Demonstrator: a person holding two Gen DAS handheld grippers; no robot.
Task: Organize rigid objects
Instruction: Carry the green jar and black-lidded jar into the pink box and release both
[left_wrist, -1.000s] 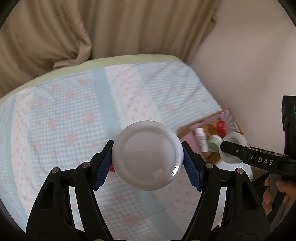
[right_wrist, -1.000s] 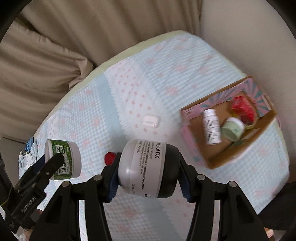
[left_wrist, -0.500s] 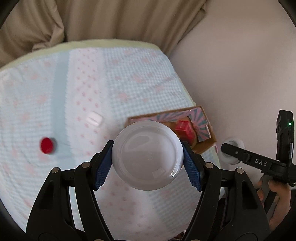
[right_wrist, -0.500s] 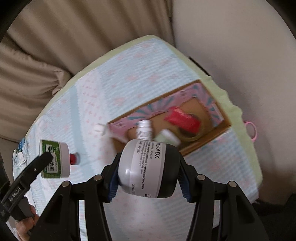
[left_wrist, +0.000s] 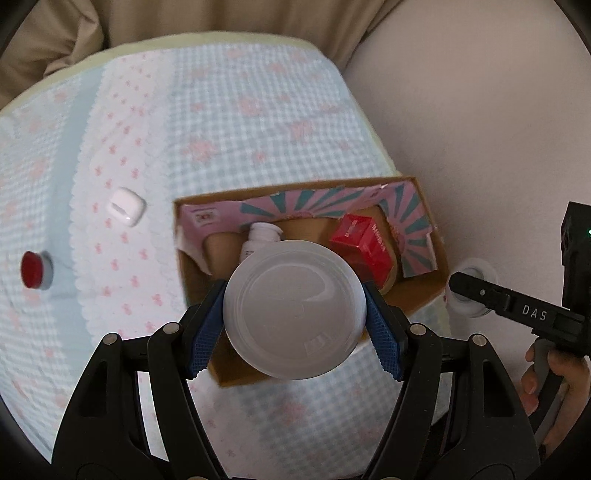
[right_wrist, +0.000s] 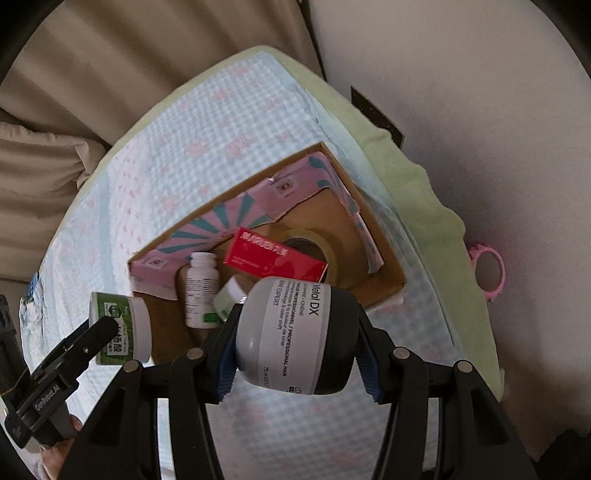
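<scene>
— Jars go where? The round white green-label jar, pinched by the left gripper, and the grey-and-black tub, pinched by the right gripper, hang over the brown cardboard box.

— Next, I think: lower them into bare spots, then let go.

left gripper clamped, fingers level; right gripper clamped likewise, both held raised

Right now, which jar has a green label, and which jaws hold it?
The green-labelled jar, white-lidded, clamped in the left gripper. The right gripper holds the grey-and-black Metal DX jar.
</scene>
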